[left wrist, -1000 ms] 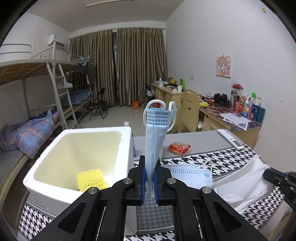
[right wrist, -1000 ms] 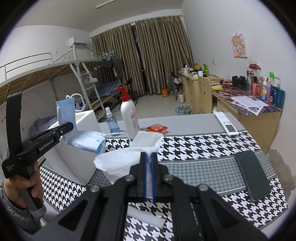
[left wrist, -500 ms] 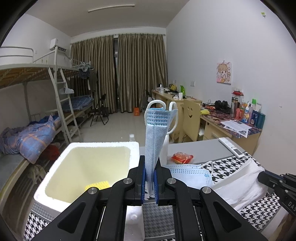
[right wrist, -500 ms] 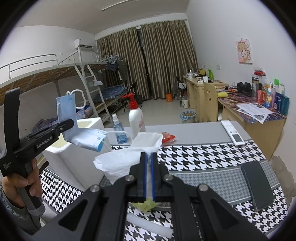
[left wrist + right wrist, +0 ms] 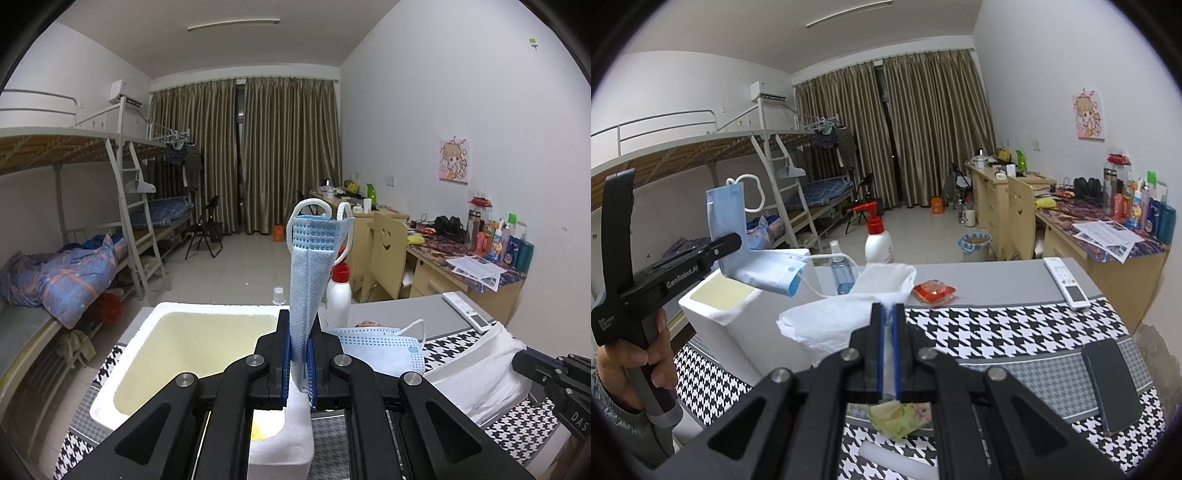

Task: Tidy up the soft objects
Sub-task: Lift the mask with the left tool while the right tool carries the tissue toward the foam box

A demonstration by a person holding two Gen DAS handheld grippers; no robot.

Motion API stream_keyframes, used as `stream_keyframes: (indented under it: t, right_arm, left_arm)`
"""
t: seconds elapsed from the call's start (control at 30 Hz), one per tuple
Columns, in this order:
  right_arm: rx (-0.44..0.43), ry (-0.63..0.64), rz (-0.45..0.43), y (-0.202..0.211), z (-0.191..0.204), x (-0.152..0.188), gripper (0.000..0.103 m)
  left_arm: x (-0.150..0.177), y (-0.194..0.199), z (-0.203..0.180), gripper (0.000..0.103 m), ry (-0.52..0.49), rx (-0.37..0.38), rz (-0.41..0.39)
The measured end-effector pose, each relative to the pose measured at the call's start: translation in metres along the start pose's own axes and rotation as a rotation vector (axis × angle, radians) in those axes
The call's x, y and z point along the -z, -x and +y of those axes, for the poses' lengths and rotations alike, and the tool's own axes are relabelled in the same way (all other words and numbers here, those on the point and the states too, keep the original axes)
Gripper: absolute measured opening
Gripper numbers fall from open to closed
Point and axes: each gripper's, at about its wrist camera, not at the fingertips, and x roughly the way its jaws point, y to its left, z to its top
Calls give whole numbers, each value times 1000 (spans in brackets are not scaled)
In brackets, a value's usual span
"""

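Blue mask [image 5: 308, 280] and white tissue [image 5: 834, 321], clamped in closed jaws, now sit higher above foam box [image 5: 207, 343].

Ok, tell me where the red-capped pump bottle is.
In the right wrist view the pump bottle stands on the grey table left of centre, beside the small spray bottle, behind the white tissue.
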Motion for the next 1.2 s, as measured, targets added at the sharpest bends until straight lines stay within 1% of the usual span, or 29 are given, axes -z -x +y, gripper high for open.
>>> stream_keyframes:
  t: [0.3,0.67,0.97,1.2]
  right_arm:
    - [-19,6,-8,-3,7,-6,6]
    - [-57,30,-19,-9,24,-14,6]
    - [-83,48,-18,-15,35,-17,6]
    - [-96,60,-15,-20,41,-19,6]
  left_arm:
    - [-10,6,14,8,23,-28,-28]
    - [-11,10,32,8,45,-73,-39]
    - [-9,8,47,8,54,-118,-31]
    - [-4,2,60,8,64,-141,-5]
